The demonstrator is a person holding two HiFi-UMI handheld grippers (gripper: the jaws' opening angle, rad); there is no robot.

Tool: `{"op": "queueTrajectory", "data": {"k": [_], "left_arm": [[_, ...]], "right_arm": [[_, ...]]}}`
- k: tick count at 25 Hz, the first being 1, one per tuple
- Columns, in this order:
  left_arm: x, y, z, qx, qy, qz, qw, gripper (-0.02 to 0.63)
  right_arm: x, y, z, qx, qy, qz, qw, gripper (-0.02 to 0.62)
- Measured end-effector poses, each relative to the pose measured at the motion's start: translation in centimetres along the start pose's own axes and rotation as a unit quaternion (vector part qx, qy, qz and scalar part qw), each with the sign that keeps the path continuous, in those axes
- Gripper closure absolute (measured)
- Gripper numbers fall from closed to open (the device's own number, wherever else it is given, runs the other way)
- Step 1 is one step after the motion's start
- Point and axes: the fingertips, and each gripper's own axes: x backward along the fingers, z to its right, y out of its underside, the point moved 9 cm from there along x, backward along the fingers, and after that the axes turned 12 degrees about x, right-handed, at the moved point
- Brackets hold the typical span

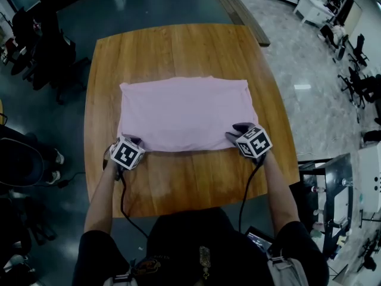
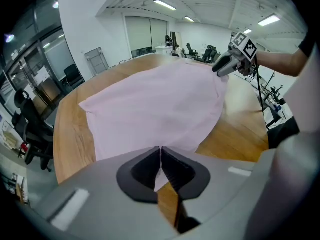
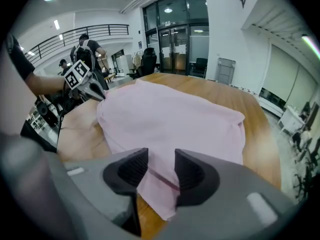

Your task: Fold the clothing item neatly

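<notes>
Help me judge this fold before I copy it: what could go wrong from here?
1. The left tongs are shut on one near corner of the pink garment while the right tongs stand open around the other; lifting now would probably skew the fold.
2. The right tongs may catch only the thin hem edge and slip.

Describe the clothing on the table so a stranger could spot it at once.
Find the big wooden table in the open office hall. On it lies a pink garment, flat, a wide rectangle. It is the only cloth there; the left gripper and right gripper meet its near corners.
</notes>
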Motion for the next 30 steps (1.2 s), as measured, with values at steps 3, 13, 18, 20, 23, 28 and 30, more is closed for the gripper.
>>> {"op": "queueTrajectory", "data": {"k": [3,13,18,20,23,28,30], "left_arm": [[0.0,0.0,-0.1,0.000,0.001,-0.008,1.0000,0.588],[1.9,-2.3,-3.5,0.061,-0.034,0.041,0.9967,0.589],[-0.5,-2.9,-4.3,0.081,-0.057,0.047,0.9940,0.586],[-0.5,-3.0,-4.6,0.083,-0.074,0.050,0.9925,0.569],[0.6,-1.6,-5.0,0.113,-0.080,0.063,0.9884,0.495],[4.8,0.7,-4.5,0.167,-0.067,0.142,0.9734,0.485],[6.0,1.2,-3.7,0.171,-0.063,0.166,0.9691,0.494]], "right_arm": [[-0.5,0.1,-0.4,0.037,-0.002,-0.040,0.999,0.481],[1.5,-1.8,2.2,-0.029,0.063,0.020,0.997,0.588],[-0.9,-1.0,3.1,-0.069,0.094,0.005,0.993,0.586],[-1.3,-0.7,3.1,-0.081,0.105,0.002,0.991,0.567],[0.3,-0.9,2.9,-0.096,0.143,0.018,0.985,0.483],[5.0,-1.1,0.1,-0.135,0.174,0.091,0.971,0.476],[6.5,-1.5,-1.6,-0.142,0.183,0.128,0.964,0.476]]}}
